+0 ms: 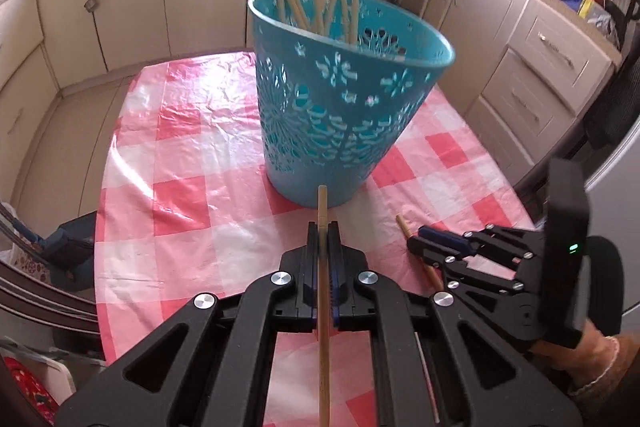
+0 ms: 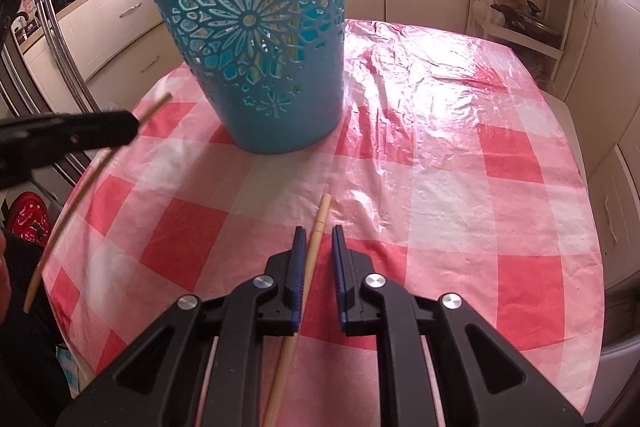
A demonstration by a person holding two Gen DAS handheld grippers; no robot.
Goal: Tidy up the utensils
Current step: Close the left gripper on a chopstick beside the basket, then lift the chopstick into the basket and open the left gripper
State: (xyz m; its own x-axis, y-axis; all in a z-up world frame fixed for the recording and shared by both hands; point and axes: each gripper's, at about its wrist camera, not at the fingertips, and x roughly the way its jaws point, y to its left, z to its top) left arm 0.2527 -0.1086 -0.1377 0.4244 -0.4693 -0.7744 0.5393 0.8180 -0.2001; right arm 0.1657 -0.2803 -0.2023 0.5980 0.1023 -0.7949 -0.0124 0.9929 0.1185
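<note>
Left wrist view: a chopstick (image 1: 322, 259) is being gripped tightly by the left gripper (image 1: 322, 227), pointing toward the turquoise basket (image 1: 340, 115) on the checkered surface (image 1: 180, 155). Many chopsticks (image 1: 320, 7) are already being kept inside the basket. The right gripper (image 2: 317, 233) is being held with its fingers apart around a second chopstick (image 2: 310, 259), not yet clamped. Two pieces seem left. No readable label is being shown on these things.

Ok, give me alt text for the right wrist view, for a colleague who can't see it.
The right gripper is open around a wooden chopstick lying on the red-checked tablecloth. Beyond stands a teal cut-out basket; at left, the left gripper grips another chopstick.
</note>
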